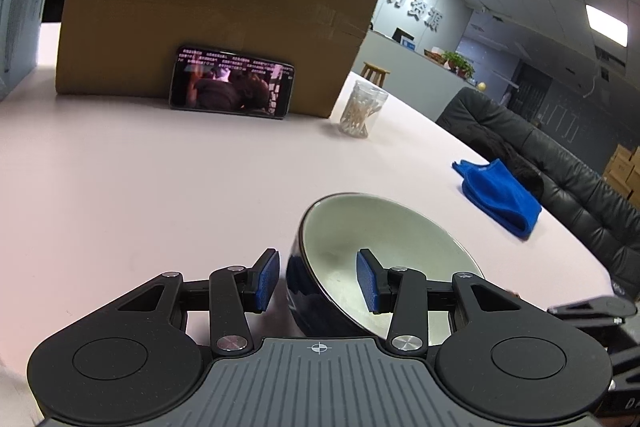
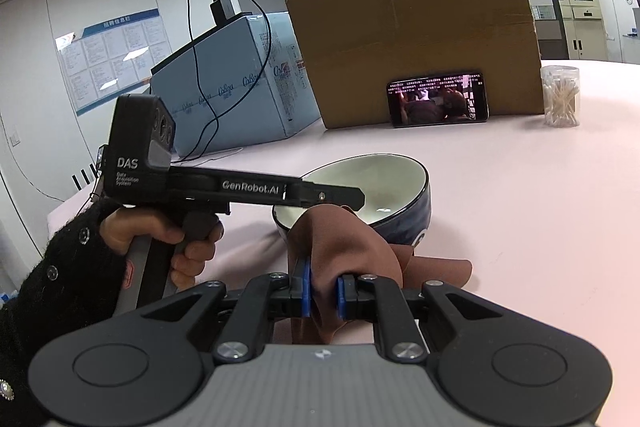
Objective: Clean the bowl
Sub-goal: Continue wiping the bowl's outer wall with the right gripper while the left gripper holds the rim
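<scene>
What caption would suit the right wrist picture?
Right gripper clamps a brown cloth beside a tilted bowl that the left gripper straddles at its rim.

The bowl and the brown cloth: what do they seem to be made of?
Bowl: probably glazed ceramic; glossy dark outside with reflections, smooth pale inside, thick rim. Brown cloth: a soft, thin fabric with a matte finish; it folds and drapes loosely where the right gripper pinches it. The exact fibre cannot be told.
</scene>
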### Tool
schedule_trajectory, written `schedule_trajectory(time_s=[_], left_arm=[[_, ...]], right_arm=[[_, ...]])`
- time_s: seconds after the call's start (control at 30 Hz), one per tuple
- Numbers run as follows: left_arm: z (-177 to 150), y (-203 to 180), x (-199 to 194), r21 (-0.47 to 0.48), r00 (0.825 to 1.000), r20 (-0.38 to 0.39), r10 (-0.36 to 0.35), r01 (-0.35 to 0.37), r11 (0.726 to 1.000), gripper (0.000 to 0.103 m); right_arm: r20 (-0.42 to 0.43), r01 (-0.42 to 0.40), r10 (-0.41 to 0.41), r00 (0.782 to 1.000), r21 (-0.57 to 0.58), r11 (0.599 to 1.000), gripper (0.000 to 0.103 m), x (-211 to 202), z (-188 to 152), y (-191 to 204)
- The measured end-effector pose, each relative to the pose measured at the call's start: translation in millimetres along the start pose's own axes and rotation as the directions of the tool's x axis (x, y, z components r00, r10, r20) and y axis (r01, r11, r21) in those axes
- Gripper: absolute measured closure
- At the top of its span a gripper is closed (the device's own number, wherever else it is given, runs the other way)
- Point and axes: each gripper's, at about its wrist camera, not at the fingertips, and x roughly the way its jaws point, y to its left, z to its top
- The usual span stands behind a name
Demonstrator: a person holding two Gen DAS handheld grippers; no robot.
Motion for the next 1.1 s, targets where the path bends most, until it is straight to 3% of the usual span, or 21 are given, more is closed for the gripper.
schedule_trajectory(time_s=[0.17,0.3,0.43,0.67,0.83,1.0,1.1], left_arm=[[17,0,15,0.015,0.998,-0.015,-0.062,0.062,0.998,0.060],[22,3,25,0.010,0.990,-0.031,-0.135,0.135,0.991,0.047],[21,5,21,-0.009,0.985,-0.036,-0.171,0.171,0.985,0.047],[8,-4,4,0.011,0.989,-0.044,-0.141,0.141,0.990,0.047],[-5,-15,-15,0.028,0.995,-0.043,-0.094,0.095,0.995,0.047],[-16,-23,-30,0.038,0.995,-0.038,-0.091,0.092,0.995,0.048],[-15,-23,-32,0.055,0.997,-0.022,-0.076,0.077,0.995,0.058]], right_arm=[[-0.009,-0.011,0.011,1.000,0.013,1.000,0.088,1,-3,-2],[-0.001,0.001,-0.001,1.000,0.013,1.000,0.088,0,-3,-1],[0.009,0.011,-0.012,1.000,0.032,0.999,0.088,-4,-3,-4],[0.012,0.039,-0.039,0.999,0.006,0.999,0.088,-16,-5,-10],[0.023,0.104,-0.104,0.994,0.004,0.995,0.088,-25,-3,-20],[0.029,0.158,-0.159,0.987,0.024,0.987,0.089,-27,2,-32],[0.041,0.155,-0.156,0.987,0.028,0.988,0.089,-30,3,-34]])
